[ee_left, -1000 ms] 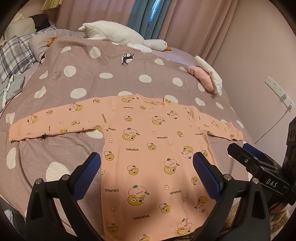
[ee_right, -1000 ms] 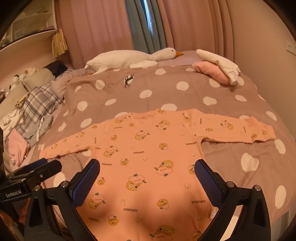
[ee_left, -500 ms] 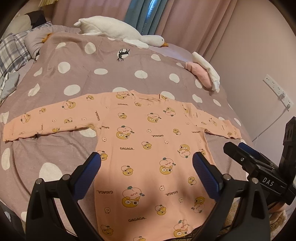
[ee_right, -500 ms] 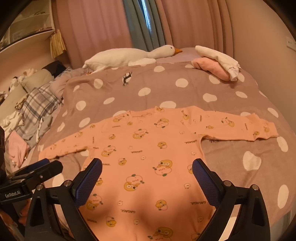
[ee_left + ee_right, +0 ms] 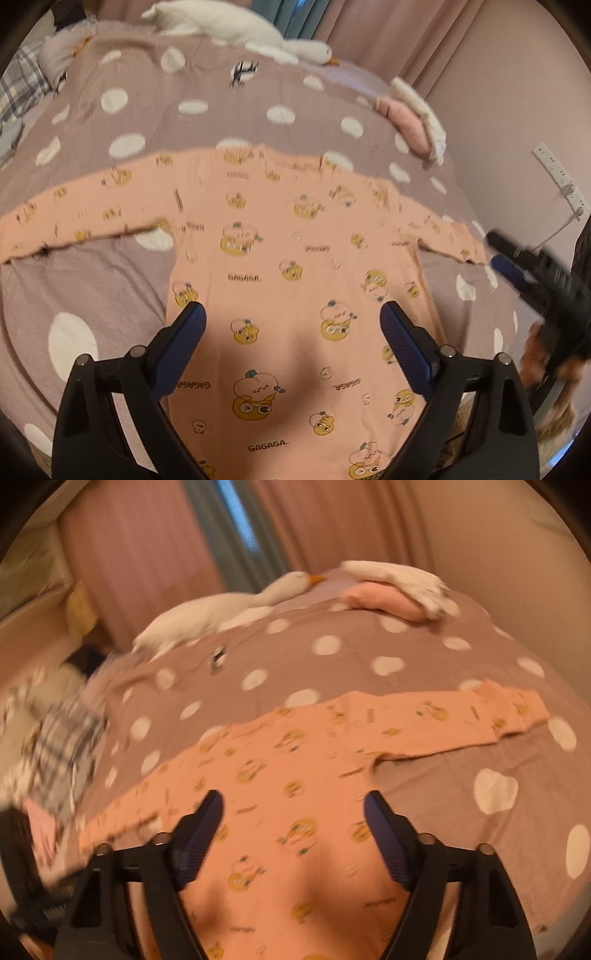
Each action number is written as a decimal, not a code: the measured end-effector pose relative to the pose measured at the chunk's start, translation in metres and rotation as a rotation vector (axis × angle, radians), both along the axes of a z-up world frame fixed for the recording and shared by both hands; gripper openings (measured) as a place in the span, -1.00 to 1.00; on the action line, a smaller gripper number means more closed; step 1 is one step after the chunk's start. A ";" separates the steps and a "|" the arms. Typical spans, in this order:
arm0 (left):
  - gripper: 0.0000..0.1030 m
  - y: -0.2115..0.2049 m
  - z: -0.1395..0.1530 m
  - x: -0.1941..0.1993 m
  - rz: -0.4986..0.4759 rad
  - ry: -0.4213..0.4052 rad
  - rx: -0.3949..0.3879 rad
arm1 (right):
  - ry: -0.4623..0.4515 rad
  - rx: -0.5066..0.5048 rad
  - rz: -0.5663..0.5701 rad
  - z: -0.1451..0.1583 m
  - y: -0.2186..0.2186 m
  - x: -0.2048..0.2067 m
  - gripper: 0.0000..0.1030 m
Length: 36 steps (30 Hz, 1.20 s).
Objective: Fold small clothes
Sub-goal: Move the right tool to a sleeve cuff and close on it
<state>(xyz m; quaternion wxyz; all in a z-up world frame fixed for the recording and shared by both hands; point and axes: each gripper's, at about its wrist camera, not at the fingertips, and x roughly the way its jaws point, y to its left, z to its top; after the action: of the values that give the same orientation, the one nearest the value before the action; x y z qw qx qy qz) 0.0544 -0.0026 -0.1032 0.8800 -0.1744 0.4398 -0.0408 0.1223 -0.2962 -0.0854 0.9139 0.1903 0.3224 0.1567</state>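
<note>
The peach shirt (image 5: 295, 280) lies flat on the dotted bedspread (image 5: 92, 280), sleeves stretched crosswise. Both grippers – left gripper (image 5: 293, 332), right gripper (image 5: 293, 819) – hover over its body with nothing pinched; the right's jaws have just been closing. Right sleeve (image 5: 480, 720) looks nearer the right one.

Both views smear with motion, the right wrist one worse. The peach shirt (image 5: 295, 280) runs off the bottom edge, its hem unseen, and its left cuff is cut at the frame's left. At far right the other gripper (image 5: 517, 266) blurs; its jaws' stance is unreadable.
</note>
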 end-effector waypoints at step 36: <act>0.56 -0.003 -0.079 0.035 0.039 0.167 -0.023 | 0.309 0.215 -0.563 -0.112 -0.252 0.155 -0.86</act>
<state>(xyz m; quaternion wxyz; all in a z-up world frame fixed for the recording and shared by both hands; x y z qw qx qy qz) 0.0897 -0.0056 -0.1818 0.8389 -0.1957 0.5077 -0.0139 0.2778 -0.5479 -0.1975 0.8364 0.3888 0.3735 -0.0992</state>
